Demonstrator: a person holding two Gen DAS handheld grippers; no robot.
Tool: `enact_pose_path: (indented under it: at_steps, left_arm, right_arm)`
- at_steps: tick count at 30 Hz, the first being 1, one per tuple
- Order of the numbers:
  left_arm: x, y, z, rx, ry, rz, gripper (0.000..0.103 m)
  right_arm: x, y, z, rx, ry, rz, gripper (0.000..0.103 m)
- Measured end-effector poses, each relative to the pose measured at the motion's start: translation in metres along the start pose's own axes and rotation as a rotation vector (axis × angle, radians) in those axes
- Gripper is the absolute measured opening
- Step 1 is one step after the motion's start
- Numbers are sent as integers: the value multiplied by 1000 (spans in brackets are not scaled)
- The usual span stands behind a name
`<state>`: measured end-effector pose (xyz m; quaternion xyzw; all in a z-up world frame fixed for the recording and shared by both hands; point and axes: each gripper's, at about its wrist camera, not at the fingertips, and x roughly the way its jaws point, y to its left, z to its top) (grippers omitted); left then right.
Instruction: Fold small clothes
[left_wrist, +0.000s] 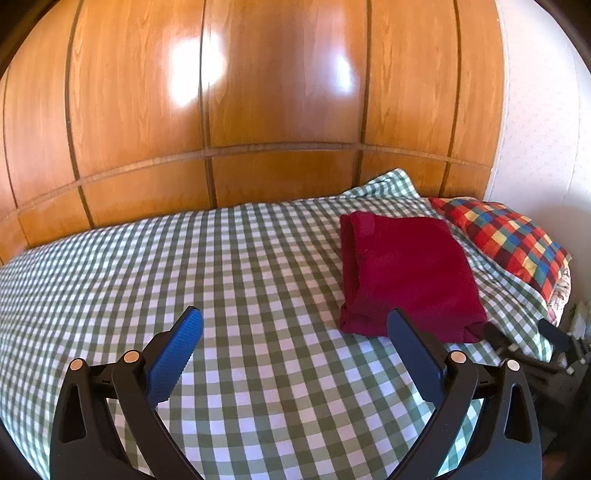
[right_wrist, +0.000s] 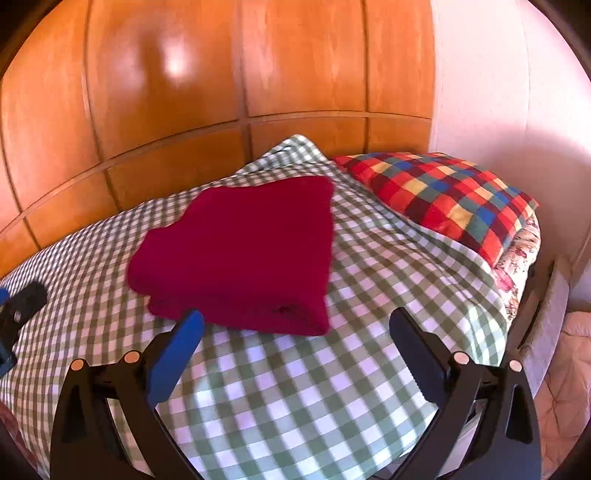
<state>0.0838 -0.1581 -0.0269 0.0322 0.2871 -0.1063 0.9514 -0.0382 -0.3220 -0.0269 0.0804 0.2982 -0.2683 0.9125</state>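
a dark red knit garment (right_wrist: 240, 254), folded into a thick rectangular bundle, lies on a bed covered with a green-and-white checked sheet (right_wrist: 295, 398), near a square pillow in a red, blue and yellow check (right_wrist: 443, 199). the left hand-held gripper (left_wrist: 295, 325) hovers over the sheet with its blue-padded fingers (left_wrist: 177, 354) spread wide, holding nothing; the garment sits ahead and to its right, its near edge just behind the right fingertip. the right hand-held gripper (right_wrist: 295, 325) is likewise spread and empty, the bundle's near edge just ahead of it, toward the left finger. glossy orange wooden panelling (left_wrist: 258, 92) rises behind the bed.
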Motion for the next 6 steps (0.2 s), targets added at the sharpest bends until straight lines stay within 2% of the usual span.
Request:
enact_pose_path:
  at_steps: [2,6]
  left_arm:
    - [5,3,-2,-15,23,1,99]
    - [16,8,-6,-32,55,10,99]
  right_arm:
    - [7,-16,7,36,7,-22,100]
    - [34,-50,20,71,41,-123,101]
